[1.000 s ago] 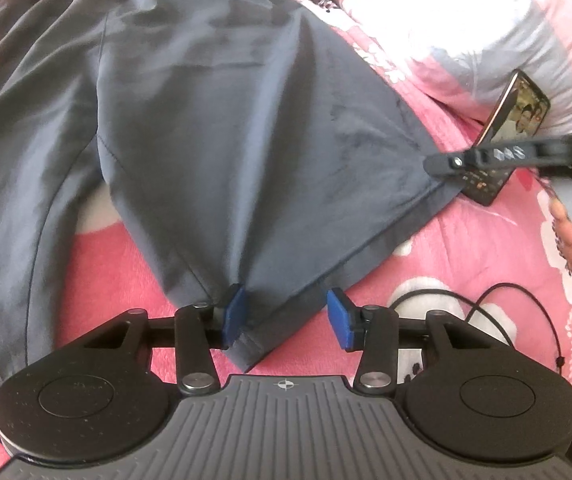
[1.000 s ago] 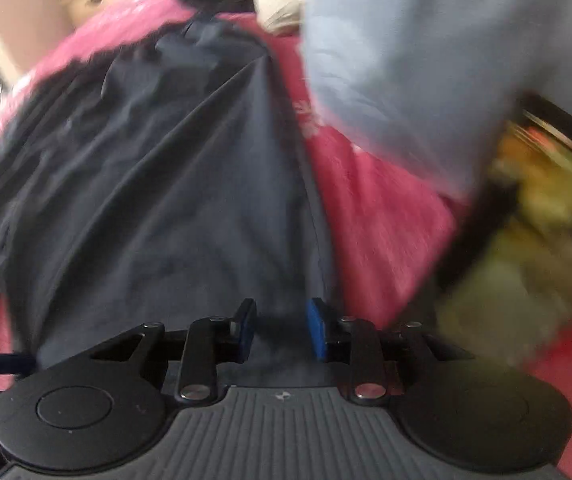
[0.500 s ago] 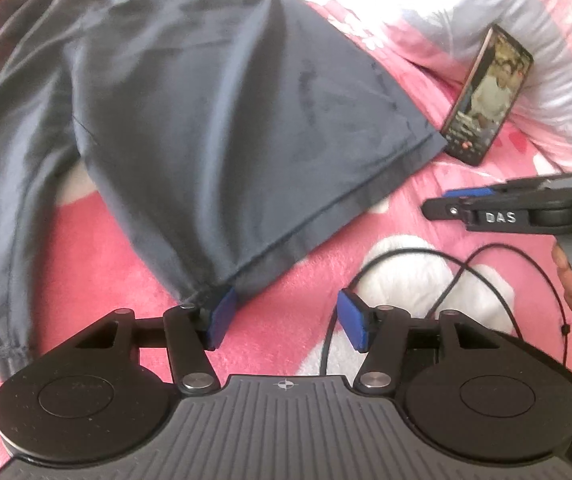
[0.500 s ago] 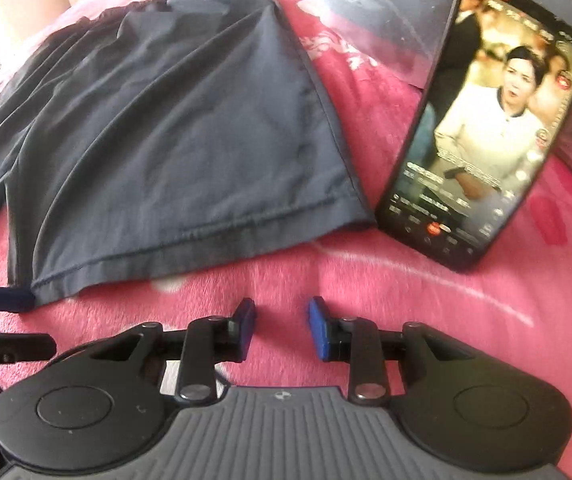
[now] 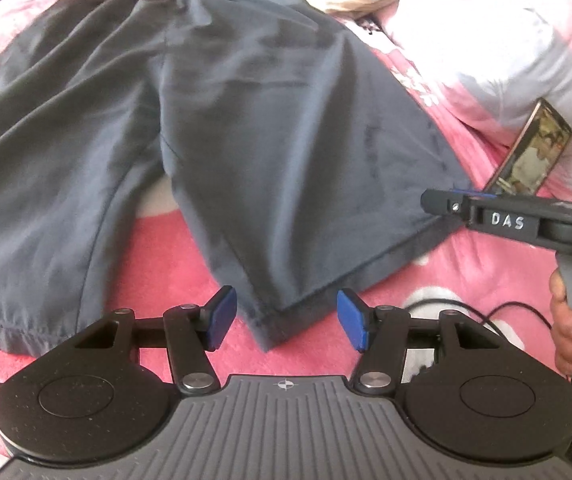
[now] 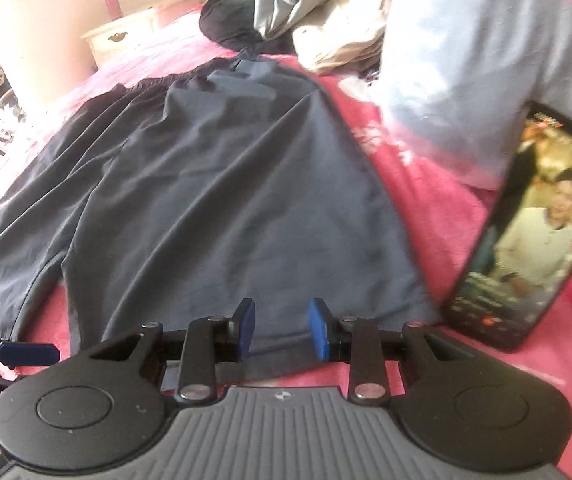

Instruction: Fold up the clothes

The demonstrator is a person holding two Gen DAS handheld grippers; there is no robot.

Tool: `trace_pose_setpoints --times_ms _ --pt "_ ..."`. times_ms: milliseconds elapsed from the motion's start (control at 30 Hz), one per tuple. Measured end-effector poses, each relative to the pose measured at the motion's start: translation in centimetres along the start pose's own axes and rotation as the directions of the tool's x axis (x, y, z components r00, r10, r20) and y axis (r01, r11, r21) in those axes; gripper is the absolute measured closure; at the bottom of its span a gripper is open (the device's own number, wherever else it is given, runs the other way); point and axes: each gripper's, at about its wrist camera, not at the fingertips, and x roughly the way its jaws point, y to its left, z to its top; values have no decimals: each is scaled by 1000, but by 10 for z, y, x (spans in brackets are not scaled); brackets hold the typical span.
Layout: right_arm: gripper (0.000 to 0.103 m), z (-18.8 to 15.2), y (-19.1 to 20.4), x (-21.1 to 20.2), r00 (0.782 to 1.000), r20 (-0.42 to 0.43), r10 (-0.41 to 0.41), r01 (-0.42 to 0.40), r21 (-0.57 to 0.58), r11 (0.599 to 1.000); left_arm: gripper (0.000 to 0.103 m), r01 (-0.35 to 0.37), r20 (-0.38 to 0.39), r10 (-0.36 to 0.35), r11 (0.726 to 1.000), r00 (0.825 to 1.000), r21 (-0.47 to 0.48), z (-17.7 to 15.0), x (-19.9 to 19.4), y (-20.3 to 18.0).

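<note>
While shorts (image 5: 269, 152) lie flat, waistband far, hems toward both open, empty claws (image 5: 281, 322) (image 6: 281, 330).

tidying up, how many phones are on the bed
1: the phone leans screen-up against the pale pillow, right of the dark shorts. Others may be hidden under bedding.

Both wrist views close, angled down over bed; both share dark shorts (image 5: 269, 152) and phone (image 6: 526, 240).

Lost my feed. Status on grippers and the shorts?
Left gripper open over hem corner. Right gripper open over same leg's hem. Shorts flat, unfolded. Phone propped close right.
</note>
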Motion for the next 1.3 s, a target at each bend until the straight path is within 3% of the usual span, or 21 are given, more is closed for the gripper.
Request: trace_pose_setpoints --times_ms 100,267,367,500,600,700,933,1200,1300 --pt "71 -2 6 7 1000 -7 -7 7 -27 1000 47 -13 13 13 1000 1000 -27 2 -1 7" --pt "71 -13 -2 21 994 -110 -28 25 -24 999 47 -16 -2 16 997 1000 -74 1 1 19" --pt "65 -21 -10 16 988 -155 -24 24 -2 1000 47 -5 -14 4 995 1000 -104 -1 0 25" --pt "64 -29 -31 3 982 -191 2 17 97 995 47 32 -18 -35 988 999 -150 -2 0 31" --pt "63 -29 -51 -10 989 -143 35 -5 201 980 47 69 -28 -76 980 997 -188 -2 3 33" --pt "60 -31 -70 -12 991 -113 76 -34 336 941 47 96 -52 -110 971 993 -220 -2 8 34" --pt "60 -53 -113 -6 989 -14 145 -104 628 771 48 106 -48 -123 956 991 -274 -8 12 38" --pt "59 -55 -121 7 990 72 124 -140 682 718 53 124 -28 -142 930 990 -347 -10 22 48" --pt "59 -53 -118 8 989 101 107 -147 678 720 58 122 -18 -137 929 990 -348 -12 23 48"
